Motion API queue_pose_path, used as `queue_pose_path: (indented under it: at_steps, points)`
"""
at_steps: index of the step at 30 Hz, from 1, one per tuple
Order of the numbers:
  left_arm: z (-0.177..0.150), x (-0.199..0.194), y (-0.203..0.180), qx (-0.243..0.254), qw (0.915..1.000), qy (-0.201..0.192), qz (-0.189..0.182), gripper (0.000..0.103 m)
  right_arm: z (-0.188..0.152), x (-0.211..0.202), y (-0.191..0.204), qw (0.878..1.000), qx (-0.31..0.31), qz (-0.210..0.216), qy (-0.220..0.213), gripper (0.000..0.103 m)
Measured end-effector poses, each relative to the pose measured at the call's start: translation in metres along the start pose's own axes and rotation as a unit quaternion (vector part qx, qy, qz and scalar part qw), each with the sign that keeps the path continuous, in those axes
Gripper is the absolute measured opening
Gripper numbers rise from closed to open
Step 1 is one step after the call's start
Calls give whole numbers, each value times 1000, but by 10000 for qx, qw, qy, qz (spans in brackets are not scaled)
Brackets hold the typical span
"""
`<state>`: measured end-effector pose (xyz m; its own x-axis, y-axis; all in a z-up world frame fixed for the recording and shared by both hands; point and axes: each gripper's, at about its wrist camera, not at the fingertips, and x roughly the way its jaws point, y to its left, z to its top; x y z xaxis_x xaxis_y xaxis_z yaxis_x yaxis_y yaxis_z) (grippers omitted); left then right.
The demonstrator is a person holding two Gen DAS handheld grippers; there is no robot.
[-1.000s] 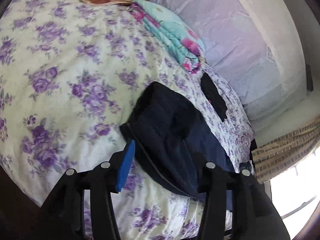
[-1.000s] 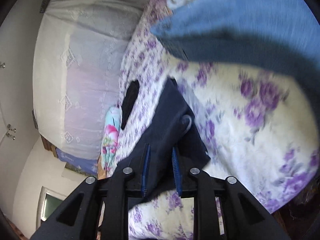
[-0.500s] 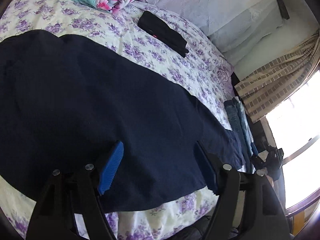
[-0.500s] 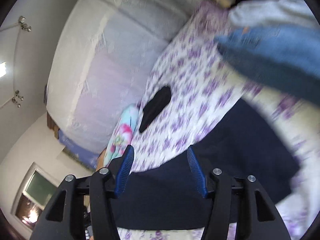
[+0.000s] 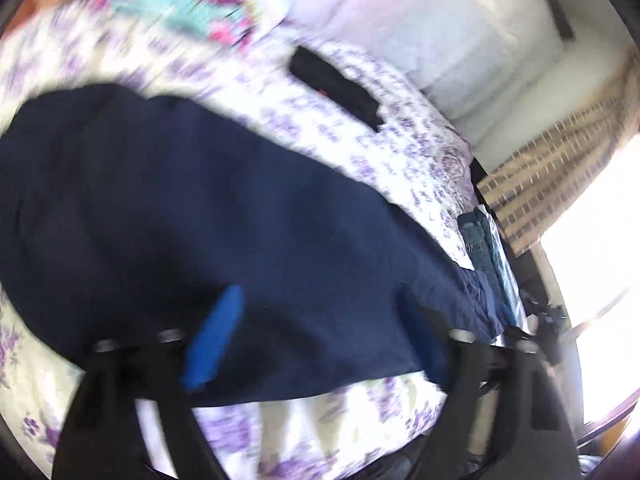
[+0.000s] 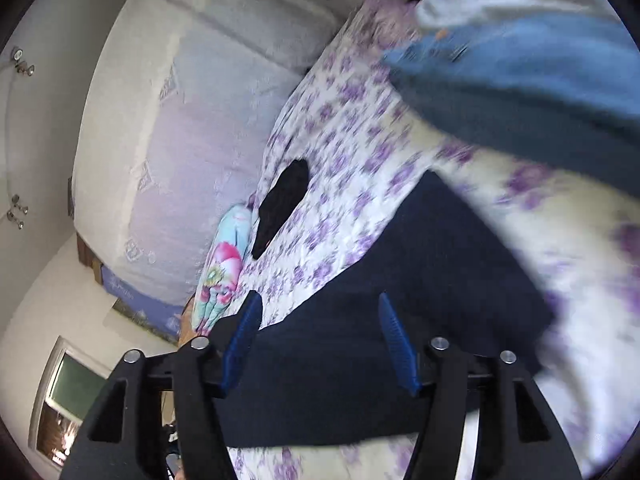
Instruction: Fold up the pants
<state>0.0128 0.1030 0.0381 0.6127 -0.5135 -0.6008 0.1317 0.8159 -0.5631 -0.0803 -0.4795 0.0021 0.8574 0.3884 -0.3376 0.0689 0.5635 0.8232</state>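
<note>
Dark navy pants (image 5: 224,216) lie spread flat across the bed (image 5: 404,160), smooth soft cloth with a rounded outline, the near hem running just short of the bed's front edge. The left gripper (image 5: 320,332) hangs over that hem, jaws wide and opening, blue ribbed pads either side of the cloth but pressing on nothing. In the right wrist view the right gripper (image 6: 320,340) sits above the pants (image 6: 400,312) too, jaws opening and apart, cloth below them and none pinched.

Plenty of bare sheet beyond the pants: white cotton with purple flowers, reaching to the far edge by the pale draped wall. On that stretch a small black garment (image 5: 336,84) lies well apart from the pants, and a folded turquoise-and-pink blanket (image 5: 192,12) sits at the far corner. Folded jeans (image 5: 478,240) rest on the bed's right edge, near the brick-patterned curtain (image 5: 560,172). Both views are blurred.
</note>
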Motion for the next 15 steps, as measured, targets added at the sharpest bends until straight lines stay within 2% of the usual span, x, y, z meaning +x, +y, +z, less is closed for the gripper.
queue_pose_path:
  at_steps: [2,5,7,11,12,15]
  points:
    - [1,12,-30,386,9992,30,-134,87,-5,-27,-15,9996,199,-176,-114,65]
    - [0,41,-65,672,9973,179,-229,91,-24,-49,-43,9963,818,-263,-101,67]
    - [-5,66,-83,768,9964,347,-61,91,-37,-46,-61,9919,1262,-165,-23,67]
    - [-16,103,-106,752,9944,737,17,91,-46,-22,-74,9865,1628,-150,61,67]
    - [-18,110,-112,823,9936,769,121,91,-45,-17,-74,9864,1631,-205,32,67]
    - [-30,130,-125,1147,9880,702,766,91,-40,-7,-70,9867,1584,-320,-152,67]
